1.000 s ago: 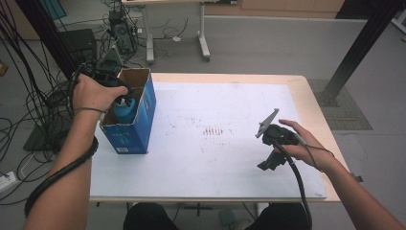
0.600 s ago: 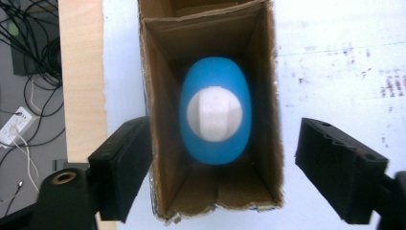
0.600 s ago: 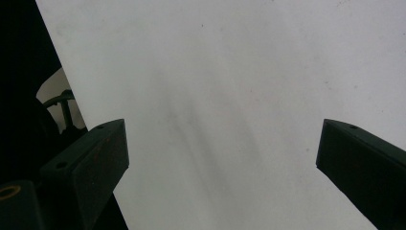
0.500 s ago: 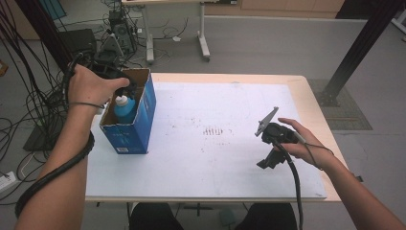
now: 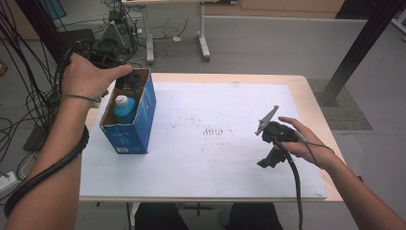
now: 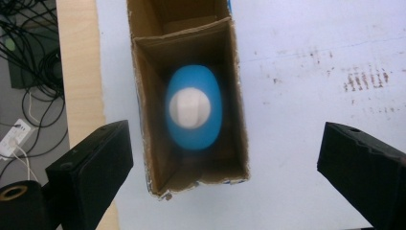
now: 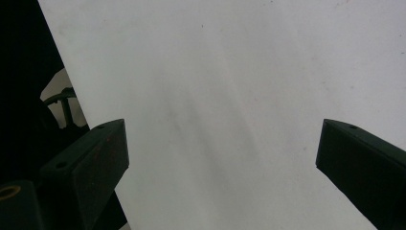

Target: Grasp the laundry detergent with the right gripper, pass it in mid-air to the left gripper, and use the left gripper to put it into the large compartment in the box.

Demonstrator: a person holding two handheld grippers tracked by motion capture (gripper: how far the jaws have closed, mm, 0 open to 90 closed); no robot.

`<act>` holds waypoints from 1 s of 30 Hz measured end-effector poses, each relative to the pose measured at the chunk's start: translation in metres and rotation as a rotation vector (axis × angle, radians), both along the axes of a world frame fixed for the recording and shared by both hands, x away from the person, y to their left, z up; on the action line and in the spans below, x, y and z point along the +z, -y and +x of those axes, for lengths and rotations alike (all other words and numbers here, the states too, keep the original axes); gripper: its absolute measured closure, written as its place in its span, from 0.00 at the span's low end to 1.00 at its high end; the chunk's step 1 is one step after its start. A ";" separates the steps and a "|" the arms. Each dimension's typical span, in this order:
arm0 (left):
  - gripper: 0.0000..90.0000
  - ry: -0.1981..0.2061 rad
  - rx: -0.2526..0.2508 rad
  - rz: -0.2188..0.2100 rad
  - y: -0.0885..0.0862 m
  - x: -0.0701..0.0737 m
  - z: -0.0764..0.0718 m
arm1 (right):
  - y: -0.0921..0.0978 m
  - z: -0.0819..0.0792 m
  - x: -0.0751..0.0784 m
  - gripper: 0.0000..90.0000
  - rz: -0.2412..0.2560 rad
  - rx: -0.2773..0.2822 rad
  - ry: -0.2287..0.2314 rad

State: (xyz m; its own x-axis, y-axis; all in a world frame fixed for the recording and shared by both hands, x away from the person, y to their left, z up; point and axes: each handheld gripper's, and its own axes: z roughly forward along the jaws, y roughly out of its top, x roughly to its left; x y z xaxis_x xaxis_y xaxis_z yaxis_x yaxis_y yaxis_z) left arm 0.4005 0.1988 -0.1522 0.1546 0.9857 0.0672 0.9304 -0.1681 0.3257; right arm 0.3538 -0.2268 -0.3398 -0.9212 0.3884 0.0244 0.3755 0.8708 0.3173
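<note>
A blue cardboard box (image 5: pixel 136 125) stands open-topped on the left of the table. Inside it a blue bottle (image 5: pixel 125 108) with a white cap stands upright. My left gripper (image 5: pixel 130 81) hovers over the box's far end, open and empty. In the left gripper view the bottle (image 6: pixel 194 108) sits blurred in the box (image 6: pixel 239 143), straight below my left gripper (image 6: pixel 227 143), whose jaws stand wide apart. My right gripper (image 5: pixel 269 146) is held low over the table's front right, open with nothing in it. In the right gripper view my right gripper (image 7: pixel 220 143) frames bare white sheet (image 7: pixel 215 72).
A white sheet (image 5: pixel 210 158) with faint reddish marks (image 5: pixel 214 131) covers most of the wooden table (image 5: pixel 306 91). Cables and black equipment (image 5: pixel 103 45) lie on the floor beyond the left edge. A black post (image 5: pixel 356 52) stands at the far right.
My left hand and gripper have lifted and drawn back toward the far end of the box, uncovering the bottle's cap. The right gripper has hardly moved.
</note>
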 end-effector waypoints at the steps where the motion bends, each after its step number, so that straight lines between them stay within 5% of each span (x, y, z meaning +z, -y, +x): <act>1: 0.06 -0.004 -0.005 0.001 0.001 0.001 -0.001 | 0.000 0.000 0.000 0.05 -0.002 0.004 0.000; 14: 0.07 -0.031 -0.091 -0.012 0.025 0.003 -0.007 | -0.002 -0.003 -0.005 0.05 -0.003 0.003 -0.010; 30: 0.07 -0.036 -0.217 -0.059 0.082 -0.006 0.005 | 0.003 -0.006 0.000 0.04 -0.008 -0.011 -0.003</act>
